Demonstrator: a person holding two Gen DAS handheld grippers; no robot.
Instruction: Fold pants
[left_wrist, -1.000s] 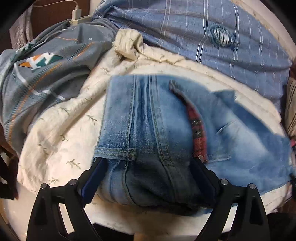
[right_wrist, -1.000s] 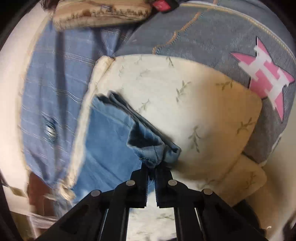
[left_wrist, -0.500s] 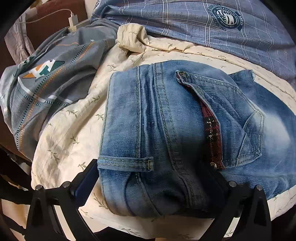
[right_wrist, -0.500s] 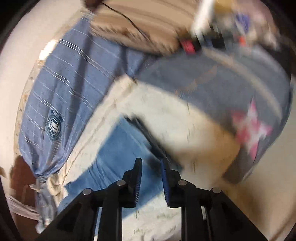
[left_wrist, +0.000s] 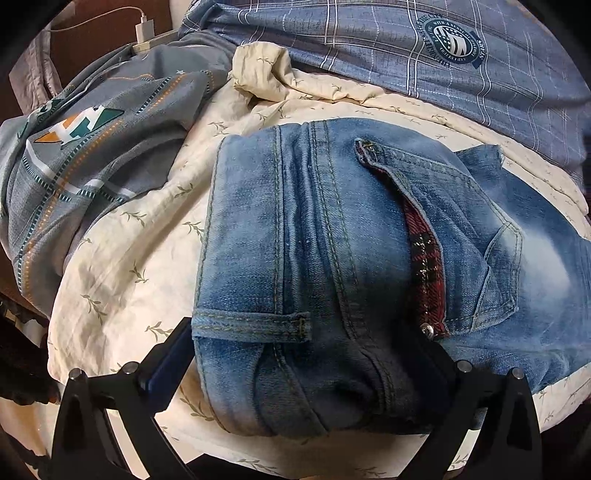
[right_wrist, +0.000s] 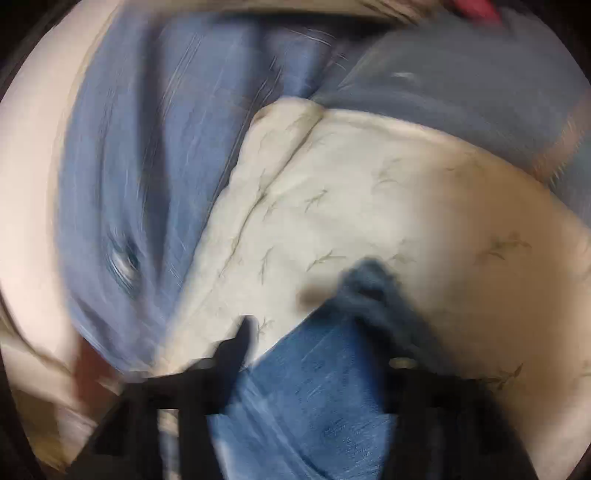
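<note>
**Jeans sitting between wide claws**

The left claw (left_wrist: 306, 365) is spread wide, with the folded blue jeans (left_wrist: 332, 258) lying between its fingers on the cream blanket (left_wrist: 129, 266). The right claw (right_wrist: 321, 354) is looking blurry, but its fingers are standing far apart with jeans cloth (right_wrist: 317, 398) lying between them.

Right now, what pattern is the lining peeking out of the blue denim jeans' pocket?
Red-and-black plaid lining on the faded blue denim jeans, clearest in the left wrist view.
</note>
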